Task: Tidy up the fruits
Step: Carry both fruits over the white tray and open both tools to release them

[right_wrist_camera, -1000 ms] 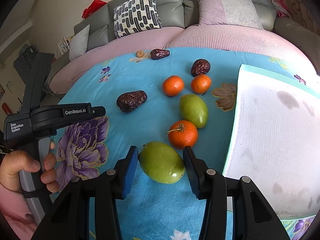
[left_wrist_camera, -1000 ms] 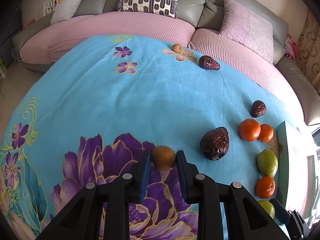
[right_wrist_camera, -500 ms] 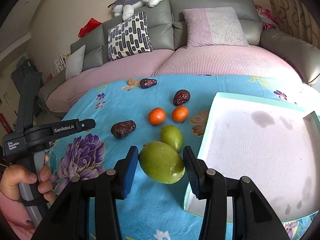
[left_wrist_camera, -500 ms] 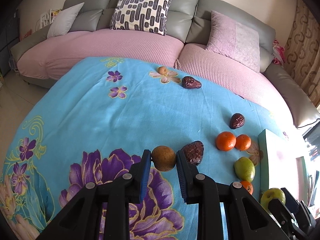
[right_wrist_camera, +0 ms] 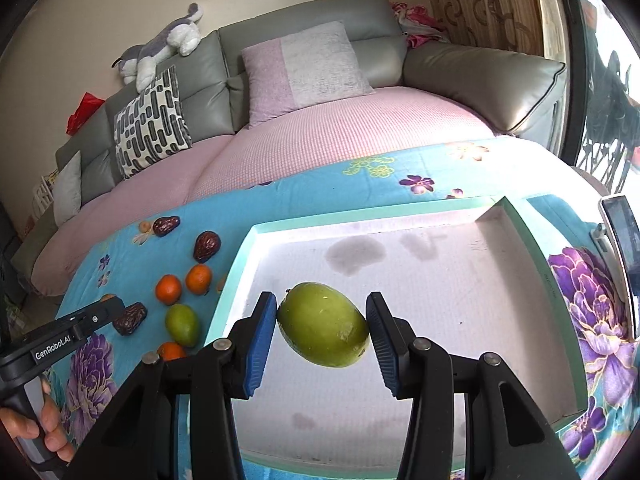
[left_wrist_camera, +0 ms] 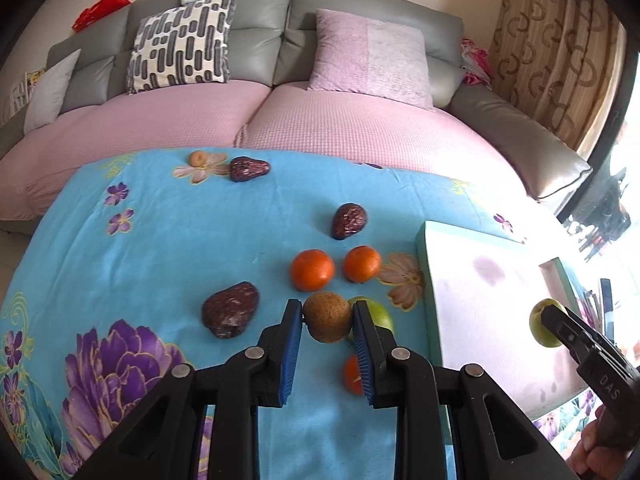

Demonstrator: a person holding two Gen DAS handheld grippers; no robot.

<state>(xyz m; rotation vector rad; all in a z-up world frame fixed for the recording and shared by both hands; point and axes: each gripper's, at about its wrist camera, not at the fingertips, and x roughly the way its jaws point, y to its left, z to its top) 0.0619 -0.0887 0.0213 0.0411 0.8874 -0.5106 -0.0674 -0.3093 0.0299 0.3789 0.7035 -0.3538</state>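
My left gripper (left_wrist_camera: 327, 320) is shut on a round brown fruit (left_wrist_camera: 327, 317), held above the blue flowered cloth (left_wrist_camera: 160, 248) near two oranges (left_wrist_camera: 312, 270) and a green mango (left_wrist_camera: 378, 314). My right gripper (right_wrist_camera: 322, 326) is shut on a large green mango (right_wrist_camera: 322, 324), which hangs over the white floor of the teal-rimmed tray (right_wrist_camera: 360, 216). On the cloth lie dark red dates (left_wrist_camera: 231, 314), another orange (left_wrist_camera: 352, 374) partly behind my finger, and a small brown fruit (left_wrist_camera: 197, 157). The tray (left_wrist_camera: 480, 312) holds no fruit.
A grey sofa with pink covers and cushions (left_wrist_camera: 360, 52) curves round the far side of the cloth. A phone (right_wrist_camera: 620, 240) lies at the right edge beside the tray. A person's hand (right_wrist_camera: 44, 428) grips the left tool's handle.
The right gripper lifted the green mango off the cloth and carried it right, over the tray. The left gripper rose and moved right with the brown fruit, past the large date.
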